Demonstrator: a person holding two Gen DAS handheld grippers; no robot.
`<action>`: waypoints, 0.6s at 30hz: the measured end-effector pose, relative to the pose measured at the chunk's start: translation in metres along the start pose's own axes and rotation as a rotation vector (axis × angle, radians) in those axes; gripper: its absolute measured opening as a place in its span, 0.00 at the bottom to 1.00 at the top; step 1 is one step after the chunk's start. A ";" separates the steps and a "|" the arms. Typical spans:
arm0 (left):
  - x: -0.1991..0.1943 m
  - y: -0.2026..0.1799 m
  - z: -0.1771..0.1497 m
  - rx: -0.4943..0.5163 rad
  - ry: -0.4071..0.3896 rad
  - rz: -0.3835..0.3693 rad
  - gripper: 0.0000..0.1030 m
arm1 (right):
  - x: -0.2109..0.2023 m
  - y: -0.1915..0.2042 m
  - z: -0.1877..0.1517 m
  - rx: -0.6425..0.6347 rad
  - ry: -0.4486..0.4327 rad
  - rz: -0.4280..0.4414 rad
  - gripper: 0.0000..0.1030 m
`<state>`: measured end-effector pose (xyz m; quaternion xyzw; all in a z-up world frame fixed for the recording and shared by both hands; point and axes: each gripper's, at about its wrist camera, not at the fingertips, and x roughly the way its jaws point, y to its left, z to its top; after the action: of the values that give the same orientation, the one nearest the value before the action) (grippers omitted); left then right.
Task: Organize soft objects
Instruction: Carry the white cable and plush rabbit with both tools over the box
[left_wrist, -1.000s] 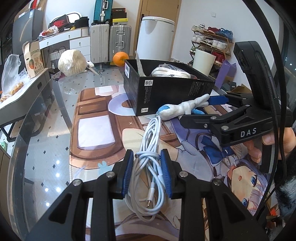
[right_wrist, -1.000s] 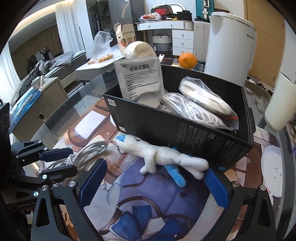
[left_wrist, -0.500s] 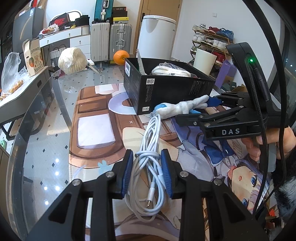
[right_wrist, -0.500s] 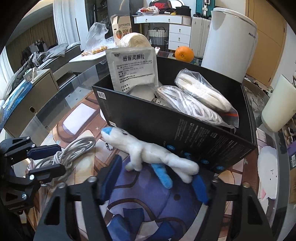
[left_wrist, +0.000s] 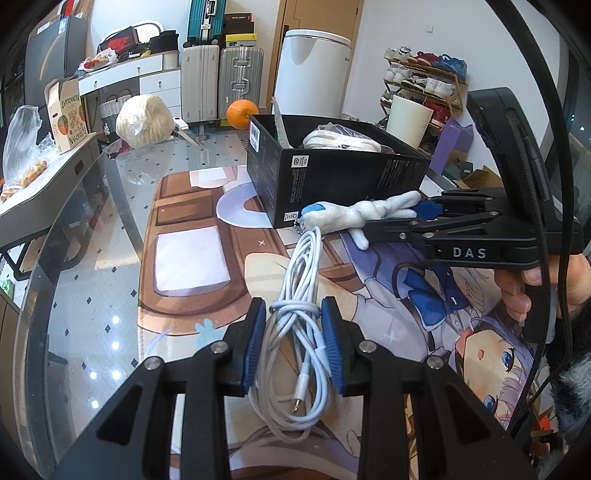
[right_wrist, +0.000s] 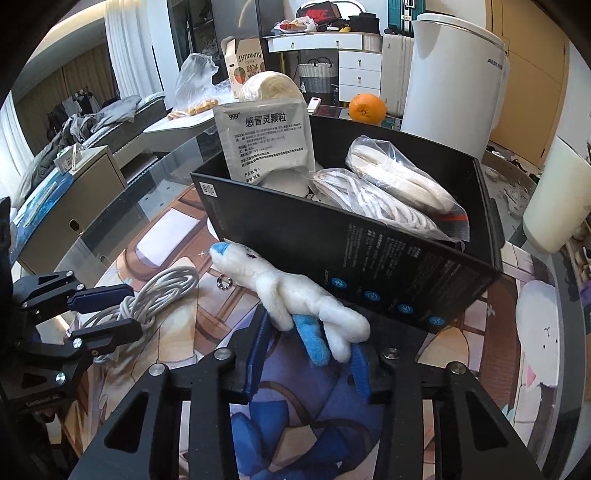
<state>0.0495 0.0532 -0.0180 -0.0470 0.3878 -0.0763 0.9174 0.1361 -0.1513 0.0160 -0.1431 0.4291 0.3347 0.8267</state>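
A white plush toy (right_wrist: 280, 291) with blue snout and blue leg lies on the mat against the black box (right_wrist: 369, 266). My right gripper (right_wrist: 310, 358) is shut on its hind legs, and in the left wrist view the same gripper (left_wrist: 399, 219) holds the plush toy (left_wrist: 354, 216) from the right. My left gripper (left_wrist: 293, 332) is shut on a coiled white cable (left_wrist: 299, 280) lying on the mat. From the right wrist view the left gripper (right_wrist: 110, 314) and the white cable (right_wrist: 162, 291) sit at the left. The black box (left_wrist: 332, 177) holds bagged white cords (right_wrist: 399, 184) and a grey sachet (right_wrist: 266, 144).
A printed mat (left_wrist: 192, 258) covers the glass table. Behind the box are an orange (right_wrist: 366, 108), a tall white appliance (right_wrist: 454, 74), a white cup (right_wrist: 554, 195) and a bagged round loaf (left_wrist: 144, 120). A person's hand (left_wrist: 532, 291) grips the right tool.
The right gripper's jaws went from wide open around the plush toy to shut on its hind legs. The left gripper and the cable stayed put.
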 end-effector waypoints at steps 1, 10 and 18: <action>0.000 0.000 0.000 0.000 0.000 0.000 0.29 | -0.002 -0.001 -0.001 0.002 -0.005 0.001 0.37; -0.002 -0.003 0.000 0.011 -0.011 0.024 0.26 | -0.038 -0.014 -0.019 0.022 -0.081 0.023 0.37; -0.009 -0.010 0.002 0.019 -0.042 0.020 0.12 | -0.062 -0.023 -0.029 0.023 -0.132 0.022 0.37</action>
<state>0.0433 0.0448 -0.0089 -0.0359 0.3683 -0.0698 0.9264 0.1087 -0.2096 0.0477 -0.1063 0.3793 0.3475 0.8509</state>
